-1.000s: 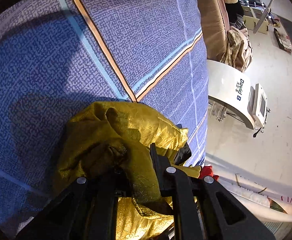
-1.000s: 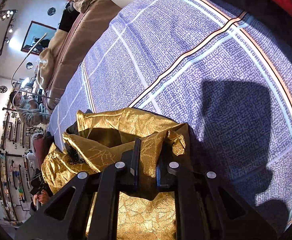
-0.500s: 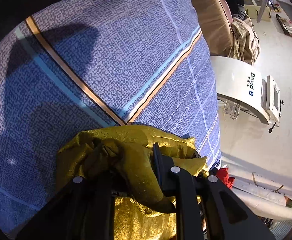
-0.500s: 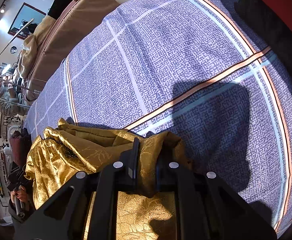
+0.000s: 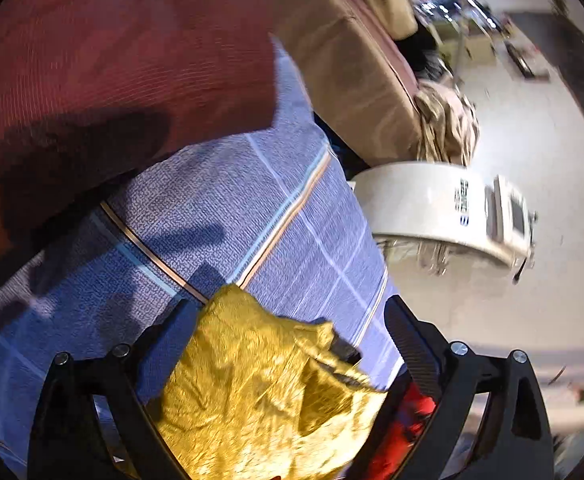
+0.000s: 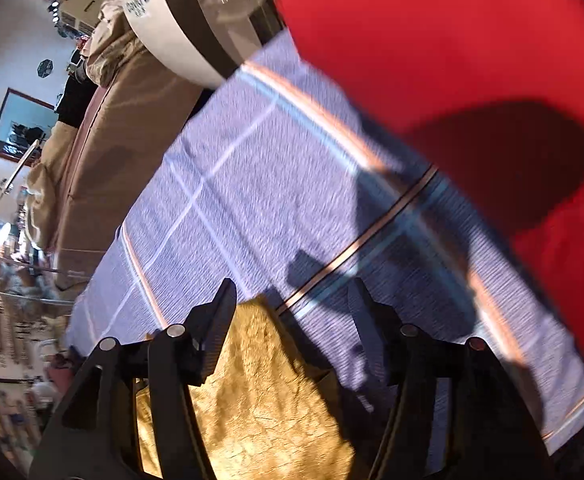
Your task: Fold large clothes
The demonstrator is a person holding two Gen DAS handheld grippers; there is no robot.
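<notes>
The garment (image 5: 268, 392) lies bunched on the bedspread (image 5: 228, 208) near its edge, below and between the fingers of both grippers. A pillow (image 5: 124, 56) rests on the bedspread beyond it. A couch (image 5: 351, 64) stands past the bed, with a machine (image 5: 427, 200) on the floor (image 5: 531, 140) beside the bed.

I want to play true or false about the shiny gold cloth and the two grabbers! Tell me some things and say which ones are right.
1. The gold cloth lies on a purple patterned bedspread. True.
2. The left gripper is clamped tight on the cloth. False: its jaws are opening, with the cloth loose between them.
3. The right gripper has jaws that are opening. True.
4. A big red fabric lies beyond the cloth. True.
5. The bedspread is plain green. False: it is purple with orange and pale blue stripes.
</notes>
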